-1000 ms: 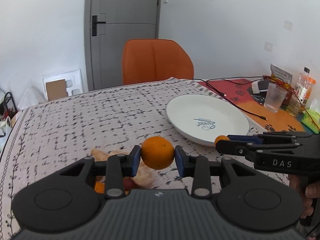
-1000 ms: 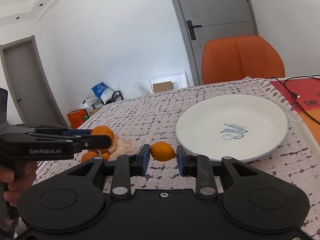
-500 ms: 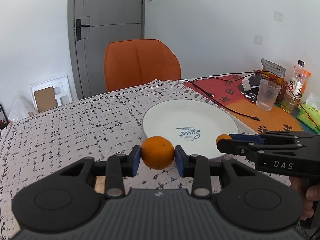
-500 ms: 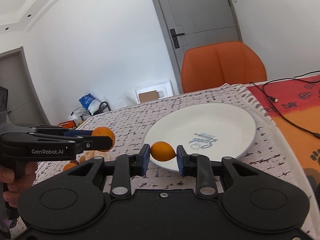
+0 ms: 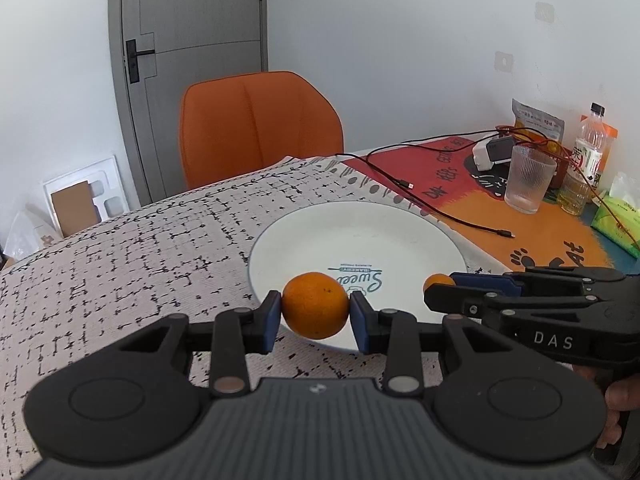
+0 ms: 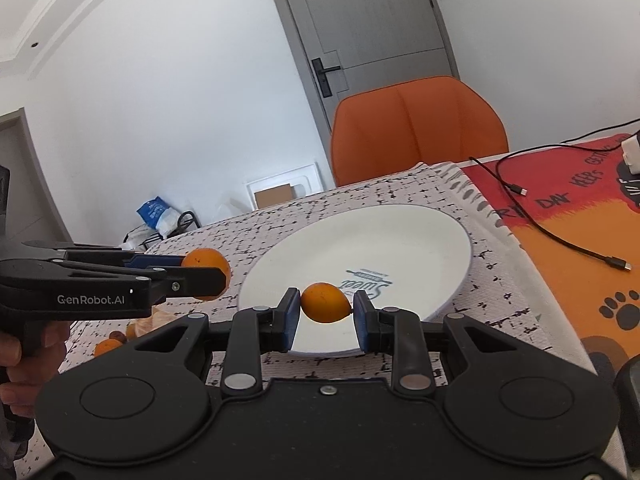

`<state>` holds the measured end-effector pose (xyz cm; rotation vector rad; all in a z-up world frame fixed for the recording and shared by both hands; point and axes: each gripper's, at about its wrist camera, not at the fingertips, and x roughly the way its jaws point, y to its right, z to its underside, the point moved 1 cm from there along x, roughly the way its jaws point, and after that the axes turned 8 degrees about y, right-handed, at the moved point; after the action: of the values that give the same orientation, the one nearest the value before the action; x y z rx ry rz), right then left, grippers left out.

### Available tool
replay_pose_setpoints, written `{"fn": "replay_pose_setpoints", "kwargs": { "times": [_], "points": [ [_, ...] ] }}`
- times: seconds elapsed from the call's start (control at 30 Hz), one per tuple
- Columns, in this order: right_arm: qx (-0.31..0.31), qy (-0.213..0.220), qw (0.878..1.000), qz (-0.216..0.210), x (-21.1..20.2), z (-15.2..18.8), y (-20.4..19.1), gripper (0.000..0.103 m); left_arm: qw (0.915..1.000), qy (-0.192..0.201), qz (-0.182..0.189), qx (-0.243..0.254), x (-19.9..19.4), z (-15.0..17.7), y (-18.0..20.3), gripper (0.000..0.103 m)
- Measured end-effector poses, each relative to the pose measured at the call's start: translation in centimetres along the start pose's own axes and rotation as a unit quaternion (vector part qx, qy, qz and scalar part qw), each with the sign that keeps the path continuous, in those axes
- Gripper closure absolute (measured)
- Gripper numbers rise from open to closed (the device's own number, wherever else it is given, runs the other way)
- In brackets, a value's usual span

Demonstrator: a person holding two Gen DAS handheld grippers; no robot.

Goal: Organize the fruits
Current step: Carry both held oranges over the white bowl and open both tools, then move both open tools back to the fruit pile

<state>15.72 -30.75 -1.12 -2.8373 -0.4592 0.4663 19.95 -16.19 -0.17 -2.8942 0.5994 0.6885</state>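
Orange (image 5: 315, 305) between left fingers (image 5: 273, 316)

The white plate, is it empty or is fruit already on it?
Empty. The white plate shows only its printed logo; both fruits hang in the claws above its near rim.

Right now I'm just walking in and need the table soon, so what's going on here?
A person is sorting fruit with two handheld grippers. The left gripper holds an orange at the near edge of the white plate; the right gripper holds a smaller, lemon-shaped orange fruit above the plate's near rim. The plate has nothing on it, and more fruit lies on the tablecloth.
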Motion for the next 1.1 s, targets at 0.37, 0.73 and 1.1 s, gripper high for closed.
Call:
{"fn": "replay_pose_setpoints", "kwargs": {
  "times": [0.37,0.73,1.1],
  "points": [
    [0.011,0.003,1.000,0.014,-0.1,0.2,1.1,0.071,0.9997,-0.019,0.008,0.010,3.3,-0.1,0.9,0.067],
    [0.017,0.000,1.000,0.022,-0.7,0.4,1.5,0.068,0.9997,-0.021,-0.014,0.006,3.0,-0.1,0.5,0.056],
    [0.007,0.005,1.000,0.025,-1.0,0.5,0.6,0.056,0.9983,-0.012,-0.054,-0.019,0.0,0.6,-2.2,0.041]
  ]
}}
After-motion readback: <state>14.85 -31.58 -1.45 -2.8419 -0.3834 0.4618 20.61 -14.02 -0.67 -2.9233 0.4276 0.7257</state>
